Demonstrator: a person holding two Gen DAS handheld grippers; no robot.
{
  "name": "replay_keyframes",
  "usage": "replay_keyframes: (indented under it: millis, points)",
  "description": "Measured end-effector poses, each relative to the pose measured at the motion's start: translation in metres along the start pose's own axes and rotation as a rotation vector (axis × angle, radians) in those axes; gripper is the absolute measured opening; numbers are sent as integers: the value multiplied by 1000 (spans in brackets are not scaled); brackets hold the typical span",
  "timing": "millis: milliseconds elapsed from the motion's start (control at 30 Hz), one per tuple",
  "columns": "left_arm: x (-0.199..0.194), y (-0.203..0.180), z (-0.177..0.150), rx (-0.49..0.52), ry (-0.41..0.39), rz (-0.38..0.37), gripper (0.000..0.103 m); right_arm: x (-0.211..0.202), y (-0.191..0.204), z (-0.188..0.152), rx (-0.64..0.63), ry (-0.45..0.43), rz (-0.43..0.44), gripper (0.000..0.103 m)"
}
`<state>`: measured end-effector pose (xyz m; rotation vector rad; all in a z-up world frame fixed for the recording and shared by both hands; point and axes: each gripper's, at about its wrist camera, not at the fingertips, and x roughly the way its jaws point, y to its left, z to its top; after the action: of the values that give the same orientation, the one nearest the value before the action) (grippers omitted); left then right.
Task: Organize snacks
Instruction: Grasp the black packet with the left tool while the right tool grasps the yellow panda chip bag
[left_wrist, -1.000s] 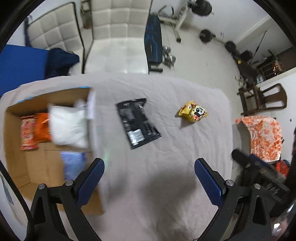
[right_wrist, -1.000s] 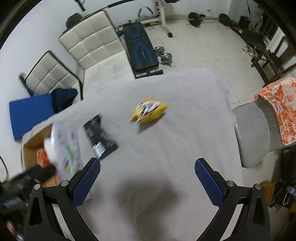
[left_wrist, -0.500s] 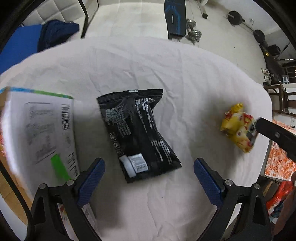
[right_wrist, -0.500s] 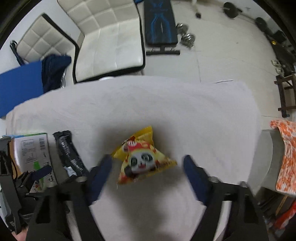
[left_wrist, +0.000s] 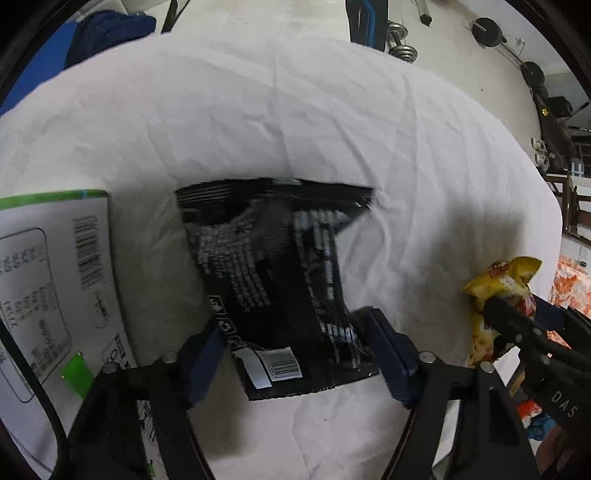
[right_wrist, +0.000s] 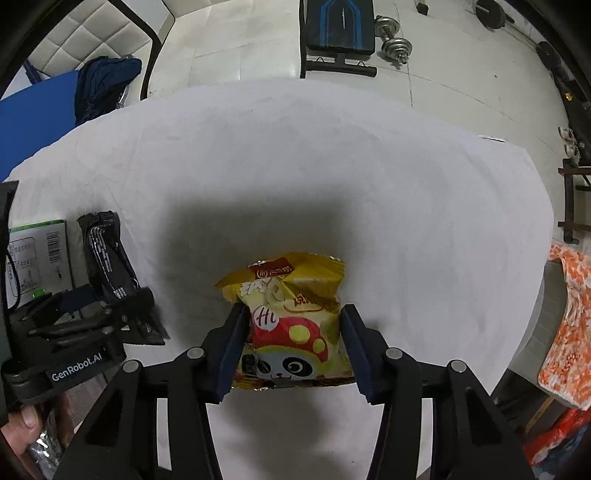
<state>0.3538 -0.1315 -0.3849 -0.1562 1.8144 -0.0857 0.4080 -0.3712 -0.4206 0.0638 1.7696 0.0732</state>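
Note:
A black snack packet (left_wrist: 273, 273) lies flat on the white-covered table, its near end between the blue pads of my left gripper (left_wrist: 295, 354), whose jaws have closed in against its sides. A yellow panda snack bag (right_wrist: 291, 321) sits between the pads of my right gripper (right_wrist: 293, 350), pinched at both sides. In the left wrist view the yellow bag (left_wrist: 498, 291) shows at the right edge with the right gripper on it. The right wrist view has the black packet (right_wrist: 107, 258) far left under the left gripper (right_wrist: 122, 302).
The cardboard box's white printed flap (left_wrist: 48, 288) rises just left of the black packet. Beyond the white cloth (right_wrist: 332, 166) stand padded chairs (right_wrist: 92, 33), a weight bench (right_wrist: 340, 26) and dumbbells. An orange-patterned chair (right_wrist: 569, 317) is at the right.
Both grippers dropped toward the table and closed in: the left around the black packet, the right around the yellow panda bag. The box interior slid out of the left view.

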Motion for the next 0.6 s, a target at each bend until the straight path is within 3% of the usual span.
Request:
replay_keyframes:
  millis: [33,133,300,600]
  points:
    - [-2,0,-1,1,-12,8,57,0,1,-2,3,-4,-4,52]
    - [-7,-2,-6,12,-45,39,52,3,2,-8,14,-16,-11,48]
    - [-16,-9,-17,51,-85,66,50,5,2,-23,34,-36,-19,41]
    - [-27,-39,-60,156,-167,139,49,6,-7,-62,83,-66,14,38]
